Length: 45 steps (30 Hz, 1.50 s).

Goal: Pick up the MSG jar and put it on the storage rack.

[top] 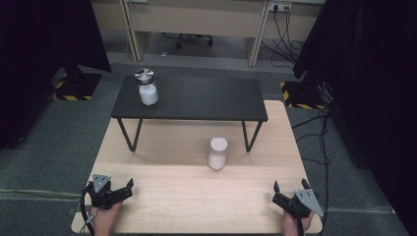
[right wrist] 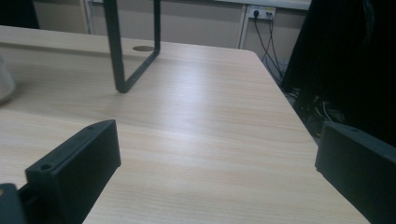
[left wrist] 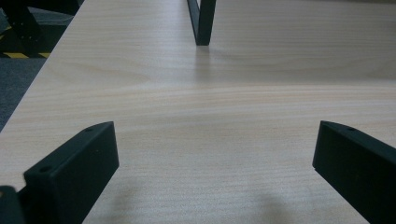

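A white cylinder-shaped container [top: 217, 153] stands on the light wooden table [top: 196, 191], in front of a black raised shelf [top: 192, 98]. On the shelf's left end stands a clear jar [top: 147, 87] with a metal lid and white contents. My left gripper [top: 129, 187] rests open near the table's front left corner, nothing between its jaws; in the left gripper view the left gripper [left wrist: 215, 158] frames bare wood. My right gripper [top: 291, 189] lies open near the front right corner, and in its own view the right gripper [right wrist: 217, 158] is likewise empty. The white container's edge [right wrist: 5, 84] shows at far left.
The shelf stands on black metal legs [right wrist: 122, 51] [left wrist: 201, 21] on the table. Dark curtains hang at both sides. Cables [top: 322, 142] trail over the grey carpet right of the table. Desks and a wall socket [top: 280, 7] lie beyond.
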Each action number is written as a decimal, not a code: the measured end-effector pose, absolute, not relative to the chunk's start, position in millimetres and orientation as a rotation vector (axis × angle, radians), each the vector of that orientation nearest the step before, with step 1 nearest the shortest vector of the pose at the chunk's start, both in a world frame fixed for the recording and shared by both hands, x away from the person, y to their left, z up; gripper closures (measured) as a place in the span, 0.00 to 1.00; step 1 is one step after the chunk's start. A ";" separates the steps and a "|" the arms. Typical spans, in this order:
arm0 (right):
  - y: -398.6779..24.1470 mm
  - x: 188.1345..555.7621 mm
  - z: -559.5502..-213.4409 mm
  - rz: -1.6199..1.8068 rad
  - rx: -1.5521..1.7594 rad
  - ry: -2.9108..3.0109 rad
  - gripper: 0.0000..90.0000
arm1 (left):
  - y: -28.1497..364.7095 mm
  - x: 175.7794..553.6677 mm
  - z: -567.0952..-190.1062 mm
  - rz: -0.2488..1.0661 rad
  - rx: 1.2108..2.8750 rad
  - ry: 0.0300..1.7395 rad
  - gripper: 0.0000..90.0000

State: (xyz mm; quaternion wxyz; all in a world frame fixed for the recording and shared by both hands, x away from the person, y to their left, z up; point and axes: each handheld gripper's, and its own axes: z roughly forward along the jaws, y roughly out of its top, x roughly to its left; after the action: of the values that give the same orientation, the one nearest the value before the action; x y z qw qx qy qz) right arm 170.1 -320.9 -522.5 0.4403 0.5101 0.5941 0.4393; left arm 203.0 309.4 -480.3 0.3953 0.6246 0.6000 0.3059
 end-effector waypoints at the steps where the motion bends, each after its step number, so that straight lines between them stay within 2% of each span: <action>1: -320.3 170.4 -522.4 1.102 1.260 1.484 0.00 | 309.4 203.0 -480.3 0.775 1.585 1.521 0.00; 45: -289.8 212.6 -516.5 1.405 0.979 1.781 0.00 | 309.1 201.4 -481.0 0.785 1.575 1.524 0.00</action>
State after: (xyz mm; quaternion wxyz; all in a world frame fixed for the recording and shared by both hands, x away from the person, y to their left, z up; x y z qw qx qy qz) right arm 212.6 -289.8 -516.5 0.3294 0.3742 0.6806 0.5369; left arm 201.4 309.1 -481.0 0.3957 0.6214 0.6012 0.3096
